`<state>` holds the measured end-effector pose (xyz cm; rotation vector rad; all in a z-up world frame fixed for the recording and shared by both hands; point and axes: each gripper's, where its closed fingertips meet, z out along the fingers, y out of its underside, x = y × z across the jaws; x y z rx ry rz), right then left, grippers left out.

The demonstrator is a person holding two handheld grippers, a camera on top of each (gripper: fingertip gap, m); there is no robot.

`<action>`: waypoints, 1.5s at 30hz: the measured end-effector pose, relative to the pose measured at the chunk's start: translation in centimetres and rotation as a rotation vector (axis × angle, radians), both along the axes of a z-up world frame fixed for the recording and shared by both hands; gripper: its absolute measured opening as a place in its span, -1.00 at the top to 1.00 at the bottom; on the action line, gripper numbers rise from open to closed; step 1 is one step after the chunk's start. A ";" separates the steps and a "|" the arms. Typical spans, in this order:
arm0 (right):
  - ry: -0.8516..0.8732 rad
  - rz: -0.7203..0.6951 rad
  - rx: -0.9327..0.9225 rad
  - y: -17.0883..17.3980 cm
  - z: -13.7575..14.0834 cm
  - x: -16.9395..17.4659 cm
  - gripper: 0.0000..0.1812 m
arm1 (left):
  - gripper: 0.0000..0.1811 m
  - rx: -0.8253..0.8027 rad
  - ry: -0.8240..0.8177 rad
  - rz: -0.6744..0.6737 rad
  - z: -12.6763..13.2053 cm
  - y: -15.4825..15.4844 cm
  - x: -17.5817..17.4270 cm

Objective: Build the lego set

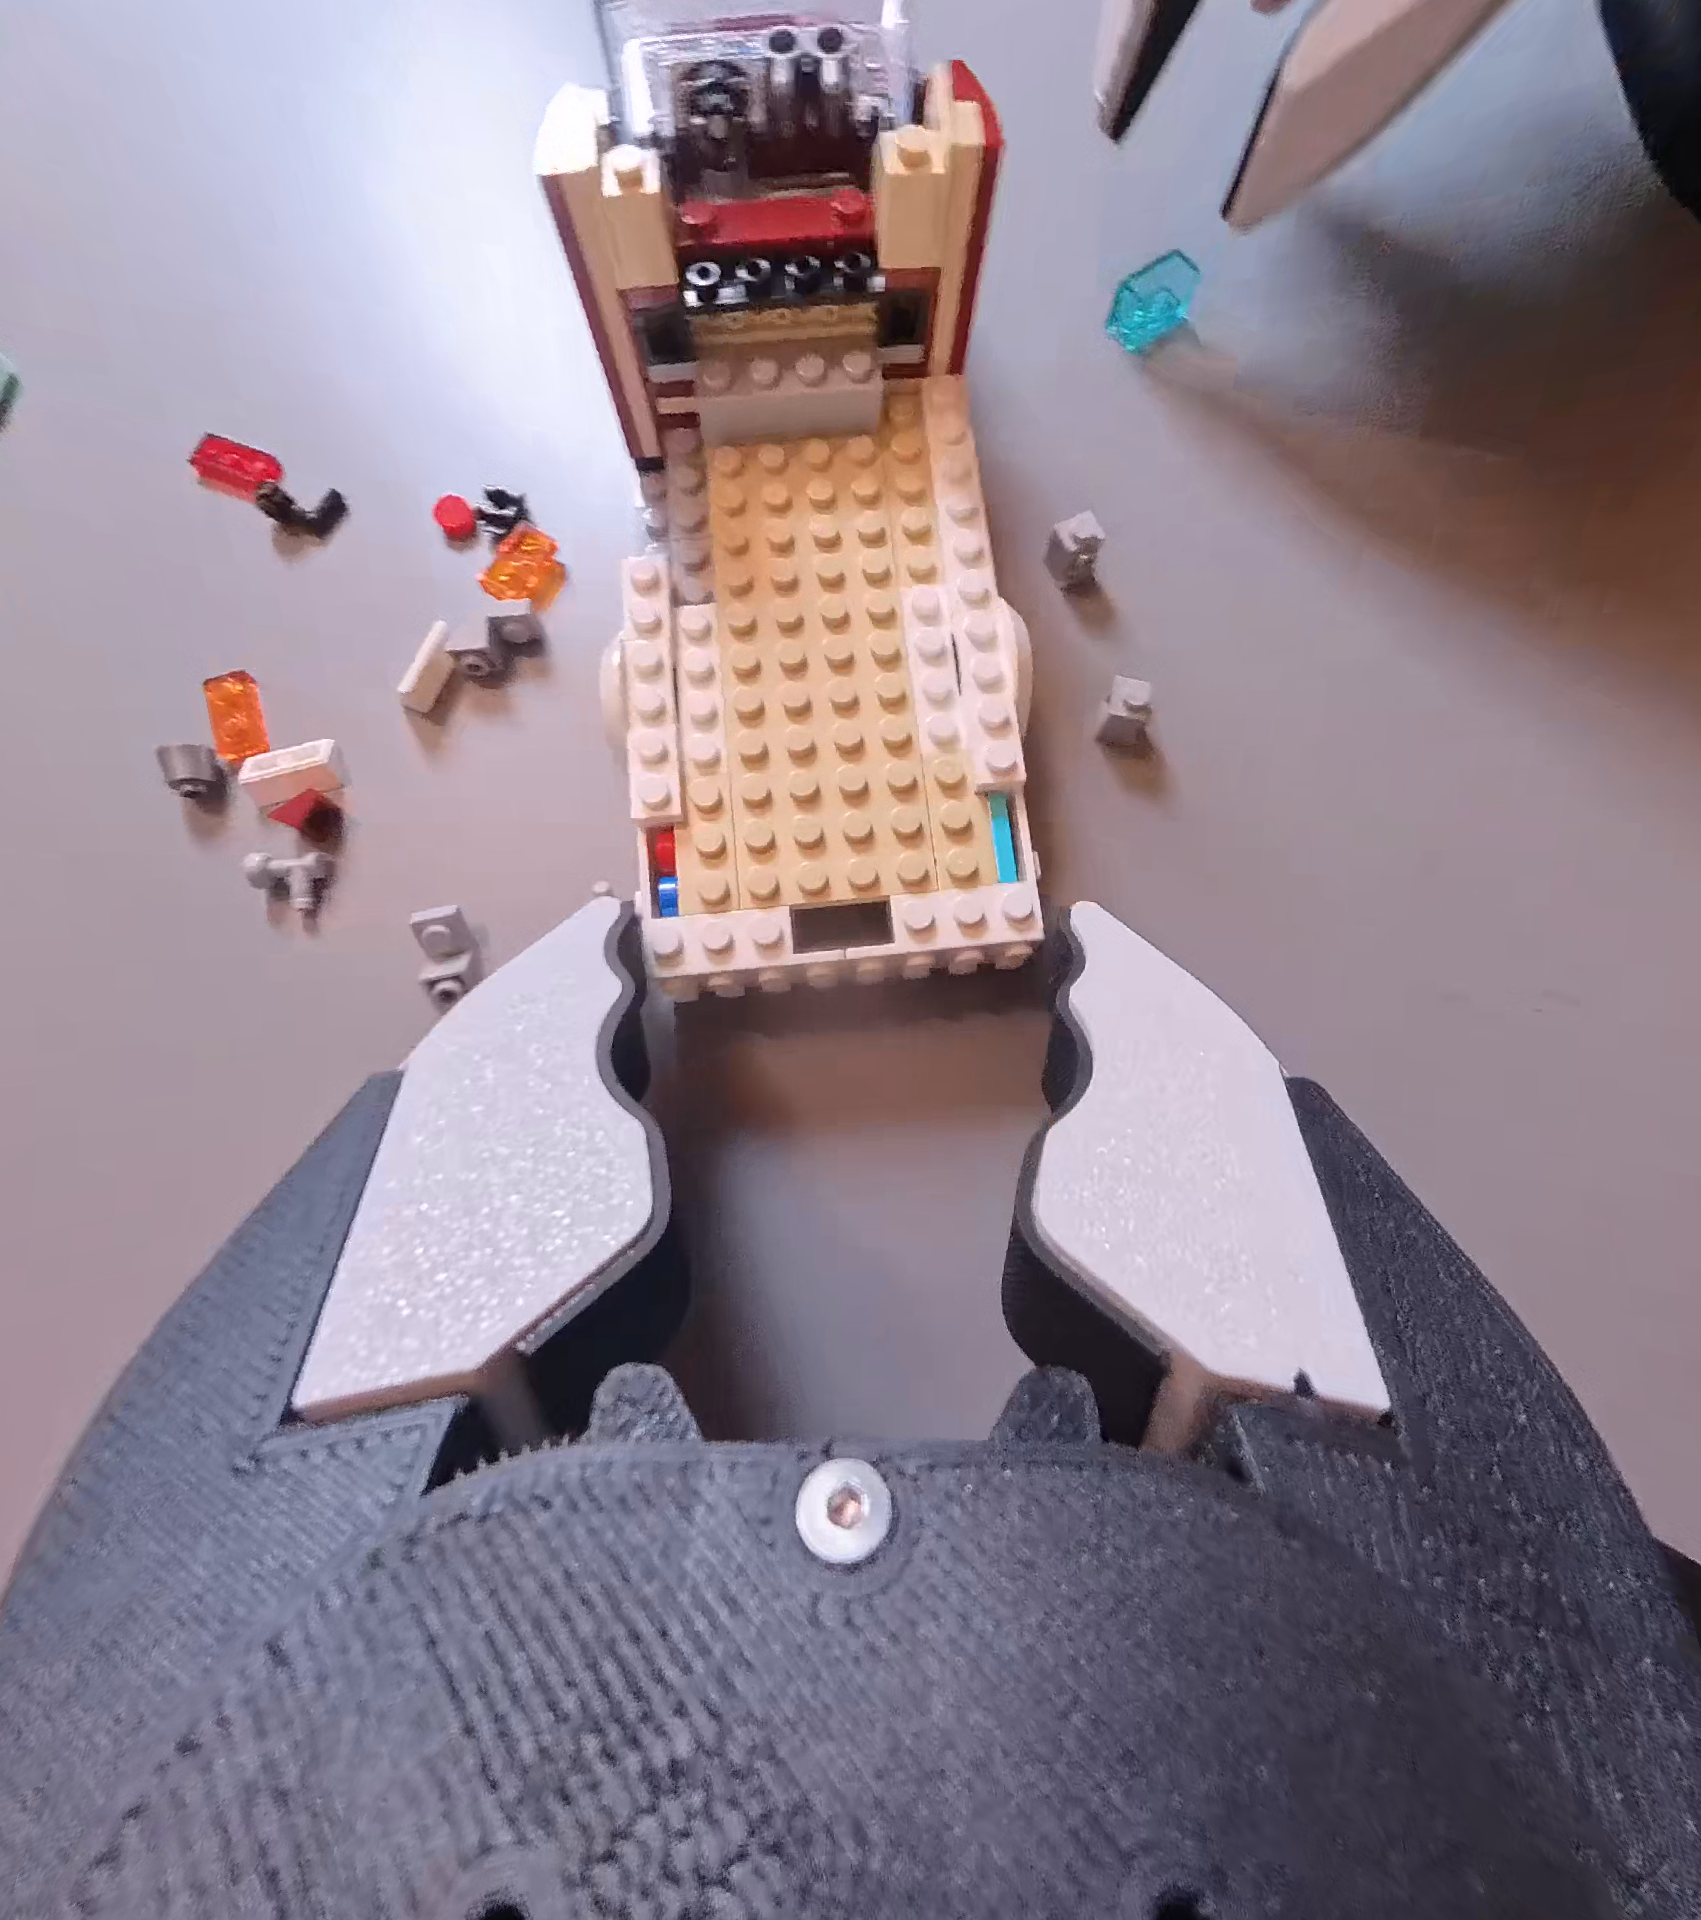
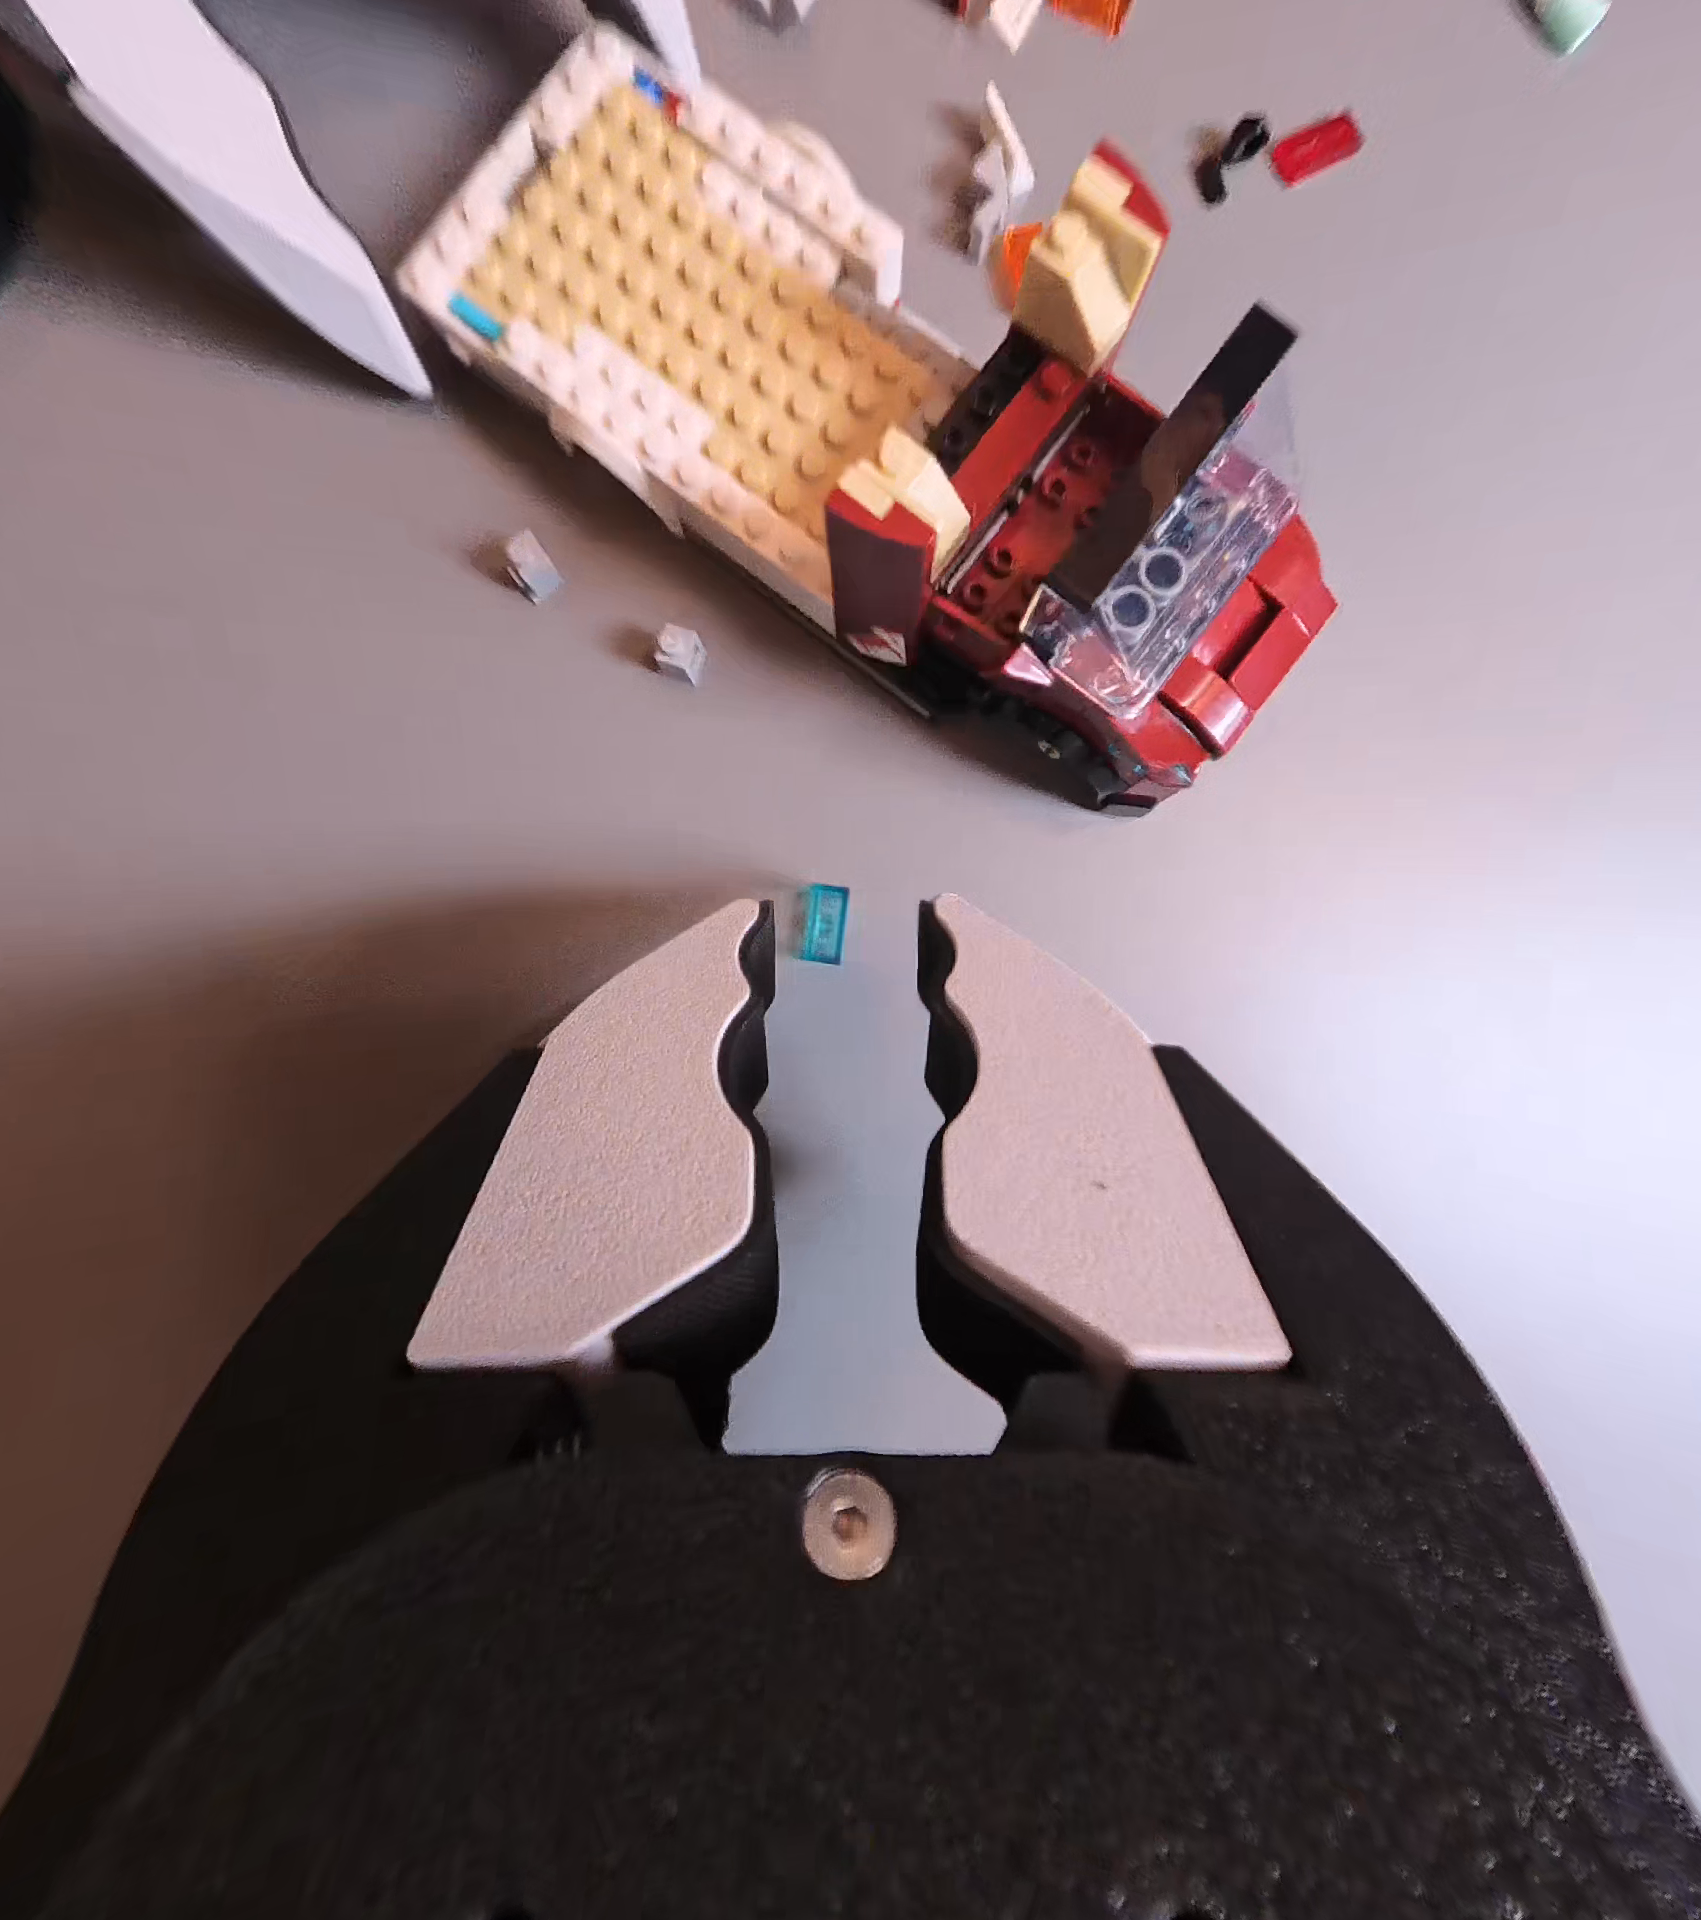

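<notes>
A half-built lego truck (image 1: 815,665) with a tan studded bed, white edges and a dark red cab stands on the grey table; it also shows in the right wrist view (image 2: 825,416). My left gripper (image 1: 841,935) is open, its fingertips on either side of the truck's rear end, apart from it or barely touching. My right gripper (image 2: 846,914) is open with a narrow gap, and a small clear-blue piece (image 2: 822,925) lies on the table between its fingertips, close to the left one. The same piece (image 1: 1150,301) shows in the left wrist view, below the right gripper's fingers (image 1: 1313,145).
Loose small pieces lie left of the truck: orange clear bricks (image 1: 233,715), red ones (image 1: 235,460), grey and white ones (image 1: 472,655). Two small grey pieces (image 1: 1074,545) (image 1: 1124,712) lie right of the bed. The left gripper's finger (image 2: 233,197) shows at the right view's upper left. One gripper's finger ends stand about 15 cm off the other's.
</notes>
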<state>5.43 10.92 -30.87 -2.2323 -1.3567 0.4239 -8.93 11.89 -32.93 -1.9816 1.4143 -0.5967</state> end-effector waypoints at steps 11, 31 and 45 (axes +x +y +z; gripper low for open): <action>-0.008 0.132 -0.046 -3.8 -0.9 -2.8 0.73 | 0.47 0.007 -0.014 -0.111 0.3 -3.7 3.5; 0.017 0.057 0.007 -1.6 -0.9 -1.7 0.91 | 0.50 0.020 -0.046 -0.214 0.2 -6.0 5.1; 0.660 0.394 0.161 -6.4 8.3 -8.0 0.91 | 0.81 0.001 -0.567 -0.227 10.1 -7.6 7.2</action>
